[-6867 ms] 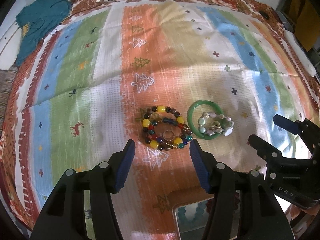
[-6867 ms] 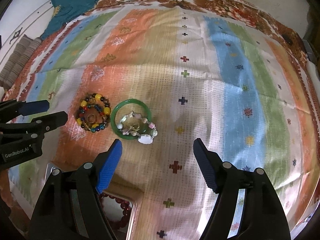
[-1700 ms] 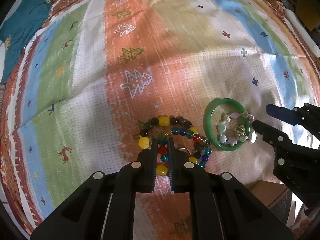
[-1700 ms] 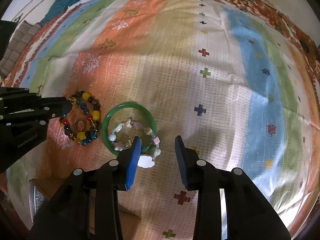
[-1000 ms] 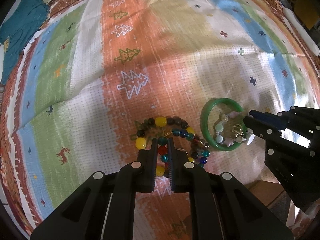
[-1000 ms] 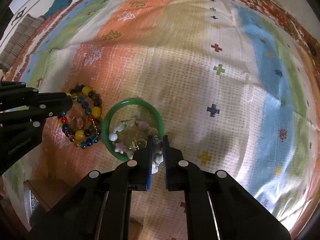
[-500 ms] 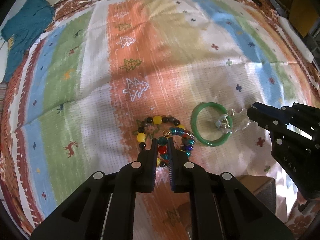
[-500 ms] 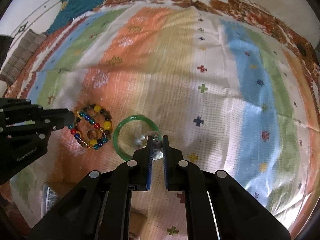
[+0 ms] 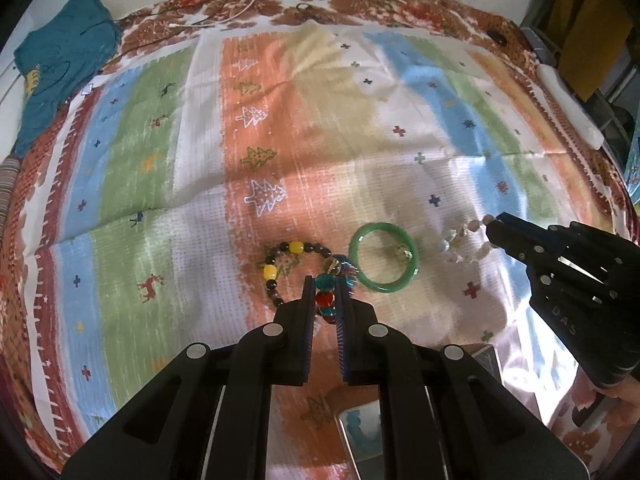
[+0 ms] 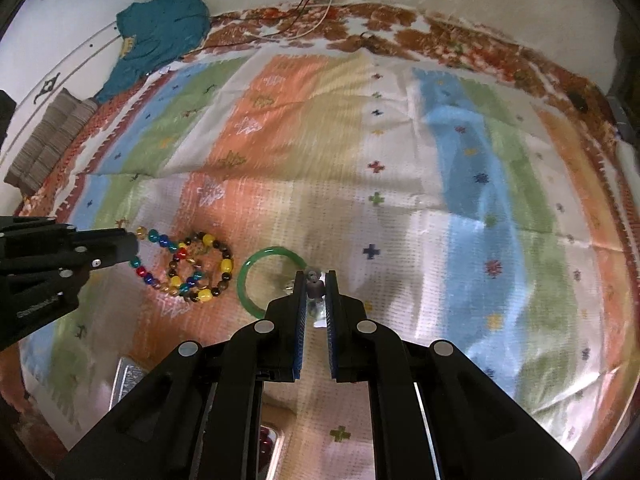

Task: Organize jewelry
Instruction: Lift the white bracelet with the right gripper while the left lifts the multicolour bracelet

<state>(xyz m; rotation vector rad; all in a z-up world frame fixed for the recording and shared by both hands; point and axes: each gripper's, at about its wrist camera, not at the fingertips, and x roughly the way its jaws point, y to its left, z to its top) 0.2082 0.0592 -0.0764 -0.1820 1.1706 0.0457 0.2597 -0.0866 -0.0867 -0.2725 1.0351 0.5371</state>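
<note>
My left gripper (image 9: pixel 325 285) is shut on a bracelet of teal, red and blue beads (image 9: pixel 325 299) and lifts it; it also shows in the right wrist view (image 10: pixel 160 244). A yellow and brown bead bracelet (image 9: pixel 280 264) lies below on the striped cloth (image 9: pixel 200 160). My right gripper (image 10: pixel 315 276) is shut on a pale pastel bead bracelet (image 9: pixel 464 242), held clear of the green bangle (image 9: pixel 383 257). A small ring (image 9: pixel 403 251) lies inside the bangle.
A wooden box with metal trays (image 9: pixel 364 432) sits at the near edge, with teal beads in one tray and red beads (image 10: pixel 266 446) in another. A teal garment (image 9: pixel 60 68) lies at the far left. Cables (image 9: pixel 240 4) run along the far edge.
Both grippers rose with their bracelets. The pastel bracelet left the green bangle and moved right. The teal and red bracelet came up off the yellow and brown one.
</note>
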